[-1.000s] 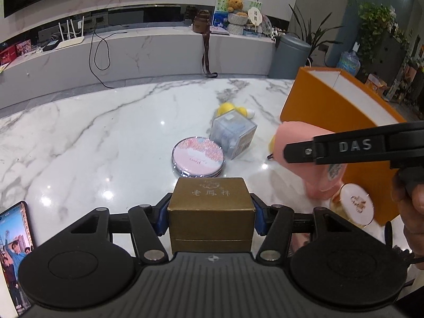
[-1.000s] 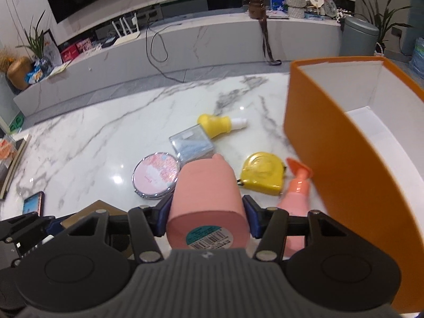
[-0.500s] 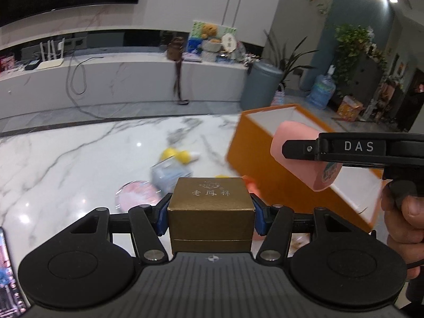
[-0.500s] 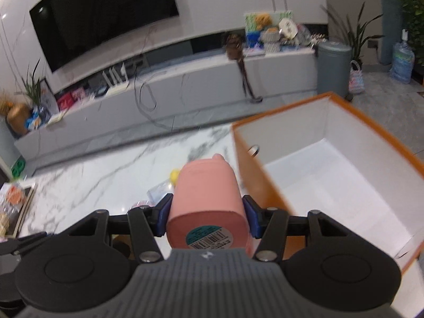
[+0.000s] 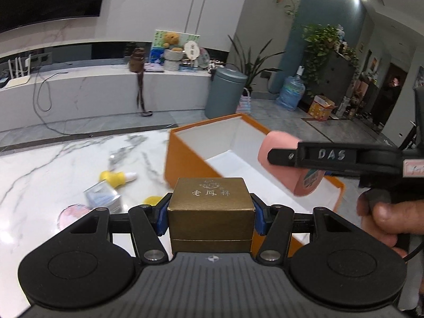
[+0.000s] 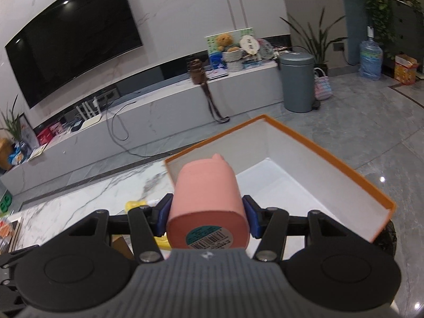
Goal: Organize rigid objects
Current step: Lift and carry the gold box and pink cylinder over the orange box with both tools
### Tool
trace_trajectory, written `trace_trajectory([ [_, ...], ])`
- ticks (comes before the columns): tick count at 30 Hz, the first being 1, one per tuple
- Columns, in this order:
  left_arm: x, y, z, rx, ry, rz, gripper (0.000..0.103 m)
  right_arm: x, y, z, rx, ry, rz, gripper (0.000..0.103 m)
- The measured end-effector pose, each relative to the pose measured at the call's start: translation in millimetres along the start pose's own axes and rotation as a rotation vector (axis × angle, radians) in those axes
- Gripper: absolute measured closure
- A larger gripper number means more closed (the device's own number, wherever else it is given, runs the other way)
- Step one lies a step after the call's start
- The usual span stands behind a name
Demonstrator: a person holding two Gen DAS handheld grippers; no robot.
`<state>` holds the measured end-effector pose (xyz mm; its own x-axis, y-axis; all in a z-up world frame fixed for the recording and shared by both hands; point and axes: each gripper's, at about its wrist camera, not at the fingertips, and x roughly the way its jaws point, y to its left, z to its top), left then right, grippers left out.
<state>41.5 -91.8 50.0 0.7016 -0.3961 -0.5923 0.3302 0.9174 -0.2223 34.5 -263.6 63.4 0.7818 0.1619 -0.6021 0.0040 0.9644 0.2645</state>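
My left gripper is shut on a gold box with embossed characters on its lid, held above the marble table near the left wall of an orange box with a white inside. My right gripper is shut on a pink cylindrical container with a barcode label on its near end. In the left wrist view that pink container hangs over the orange box's white interior. The right wrist view shows the orange box open and empty beneath and beyond the container.
On the table left of the orange box lie a yellow and white bottle, a clear blue cube, a round pink tin and a yellow item. A hand holds the right gripper's handle. Beyond the table are a grey bin and a low marble shelf.
Both grippers rose and moved right toward the orange box with their loads. The pink container went from beside the box's outer wall to above its open inside.
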Motion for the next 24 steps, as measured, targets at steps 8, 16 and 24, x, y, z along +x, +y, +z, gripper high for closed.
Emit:
trace_trajectory([
  [8,23,-45,14,0.097,0.011,-0.045,0.036,0,-32,8,0.026,-0.019,-0.068,0.048],
  [16,56,-81,19,0.214,0.042,-0.047,0.036,13,-65,14,0.011,0.012,-0.118,0.048],
  [24,85,-110,12,0.302,0.078,-0.024,0.036,32,-92,14,-0.009,0.068,-0.163,0.048],
])
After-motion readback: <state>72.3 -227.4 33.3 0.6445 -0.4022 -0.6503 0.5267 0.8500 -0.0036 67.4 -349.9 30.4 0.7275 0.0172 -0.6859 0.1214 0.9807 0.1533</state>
